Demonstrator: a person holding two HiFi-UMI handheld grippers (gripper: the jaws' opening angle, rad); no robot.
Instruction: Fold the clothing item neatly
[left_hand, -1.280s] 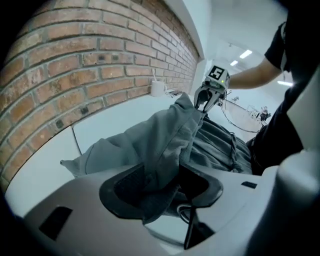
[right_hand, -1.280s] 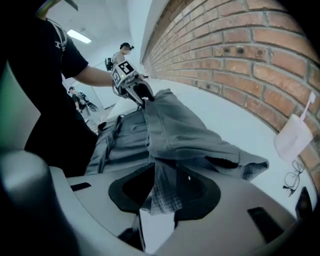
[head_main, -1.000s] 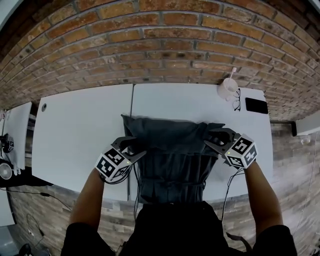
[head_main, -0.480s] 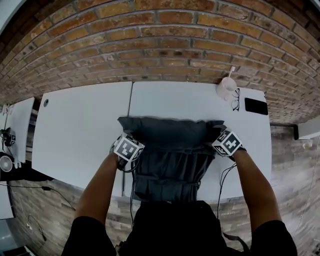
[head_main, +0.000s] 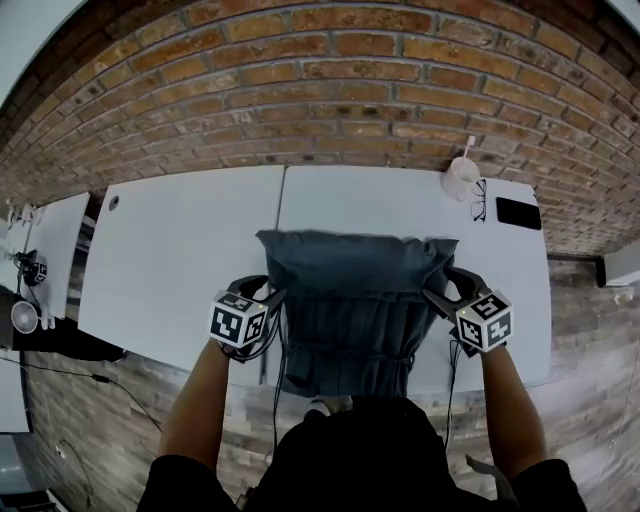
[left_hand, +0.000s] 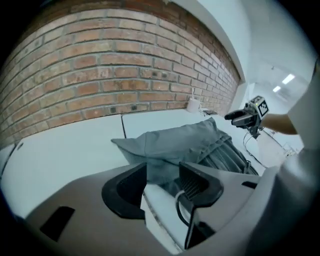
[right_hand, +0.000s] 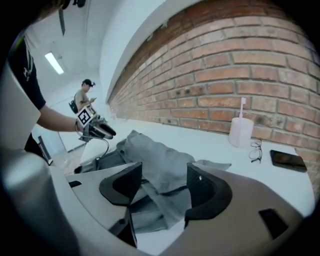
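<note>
Two sides: my left hand-held gripper (head_main: 270, 293) sits at the left edge of the dark grey garment (head_main: 350, 300), my right hand-held gripper (head_main: 440, 284) at its right edge, both low over the white counter (head_main: 170, 250)
Left jaws: spread, with a corner of the folded cloth lying in the gap and neither pad pressing on it
Right jaws: just been opening and now standing wide; the garment's edge lies loose between them, gripped by neither pad
Garment: flat on the counter straight in front of me, its far part folded over into a smooth band, the pleated part below it reaching toward me and hanging over the near edge
Seam (head_main: 282, 200): where two counter tops meet, the line lies just beside the garment's left edge
Far right corner: a pale cup (head_main: 460, 178) with a stick standing in it, glasses (head_main: 474, 198) just beside it, a dark phone (head_main: 518, 213) near both, all well apart from the cloth
Backdrop: a brick wall (head_main: 300, 90) lines the far side of the counter
Distance: a person (right_hand: 85, 97) in a cap stands far off beyond my left arm, seen from the right gripper view
</note>
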